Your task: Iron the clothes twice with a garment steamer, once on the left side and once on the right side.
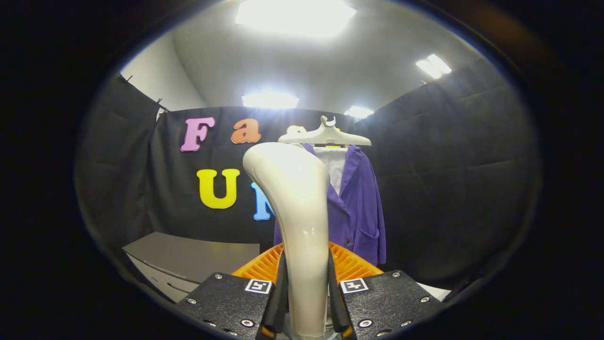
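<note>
A white garment steamer (298, 208) stands upright between my fingers, its handle held low down and its rounded head rising above them. My gripper (306, 290) is shut on the steamer's handle, both fingers pressing its sides. Beyond the steamer hangs a purple jacket (359, 208) on a pale hanger (325, 136), with a white lining (336, 165) showing at the collar. The steamer's head hides the jacket's left half. The steamer's head sits apart from the cloth, still in front of it.
A grey table (188, 257) lies low to the left of my fingers. An orange ribbed part (349, 264) shows just behind the steamer's handle. Black booth cloth surrounds the jacket, and ceiling lights shine above.
</note>
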